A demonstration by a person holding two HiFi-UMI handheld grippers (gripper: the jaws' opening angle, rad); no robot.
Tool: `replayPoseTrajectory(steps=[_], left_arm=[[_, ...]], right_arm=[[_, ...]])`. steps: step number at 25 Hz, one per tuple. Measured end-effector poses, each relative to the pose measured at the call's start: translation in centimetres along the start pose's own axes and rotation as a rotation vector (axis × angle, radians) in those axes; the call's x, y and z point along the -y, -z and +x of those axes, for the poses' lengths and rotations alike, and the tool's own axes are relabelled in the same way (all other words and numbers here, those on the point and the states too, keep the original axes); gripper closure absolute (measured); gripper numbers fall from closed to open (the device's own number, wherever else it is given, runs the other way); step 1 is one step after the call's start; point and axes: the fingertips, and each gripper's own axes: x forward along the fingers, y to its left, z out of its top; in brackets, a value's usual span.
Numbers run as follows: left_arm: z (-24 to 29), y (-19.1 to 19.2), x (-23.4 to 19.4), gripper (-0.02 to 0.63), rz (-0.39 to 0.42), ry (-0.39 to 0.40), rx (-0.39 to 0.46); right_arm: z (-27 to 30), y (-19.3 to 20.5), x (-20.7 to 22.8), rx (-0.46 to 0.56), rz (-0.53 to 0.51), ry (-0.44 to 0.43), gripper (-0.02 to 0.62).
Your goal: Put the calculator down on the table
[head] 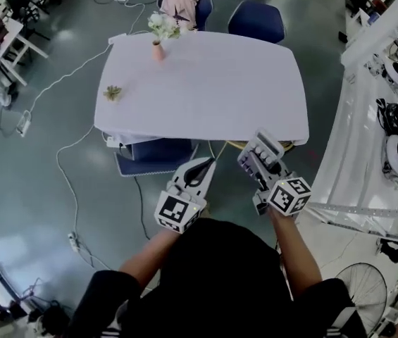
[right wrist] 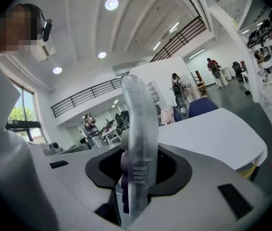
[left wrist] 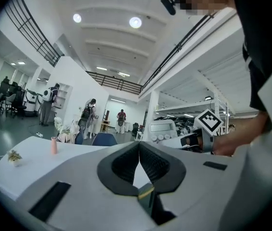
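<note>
Pinching the calculator (right wrist: 136,143) edge-on, the right gripper (head: 260,180) is holding it in the air at lower centre, near the white table's (head: 206,90) front edge. Left gripper (left wrist: 139,153) is hovering just beside, jaws pressed together on nothing.

**Left gripper (left wrist: 139,146): jaws pressed together, nothing between them, facing across the table (left wrist: 27,170).**
A pink vase (left wrist: 54,145) stands near the table's far edge and a small plant (left wrist: 14,156) by its left edge. A blue chair (left wrist: 104,139) is behind the far edge. At right, the right gripper (left wrist: 193,139) holds the calculator (left wrist: 163,130).
</note>
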Motion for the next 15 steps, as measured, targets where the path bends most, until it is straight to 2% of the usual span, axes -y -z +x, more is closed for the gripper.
replayPoseTrajectory(steps=[5,9,13,15], left_arm=[[2.5,-0.1,-7.5,0.601,-0.050,-0.035,-0.023],[4.3,0.6,-10.8,0.601,-0.087,-0.060,-0.054],[5.6,1.1,-12.1,0.601,-0.188,-0.064,-0.035],[6.3,1.0,-12.5,0.600,-0.201,-0.075,-0.026]], right_arm=[[8.6,0.9,3.1,-0.057,0.051,-0.011,0.471],[14.6,3.1,7.2,-0.107,0.099,-0.014,0.471],[19.8,8.1,12.8,-0.280,0.127,0.039,0.471],[22.0,10.6,15.5,-0.365,0.163,0.042,0.471]])
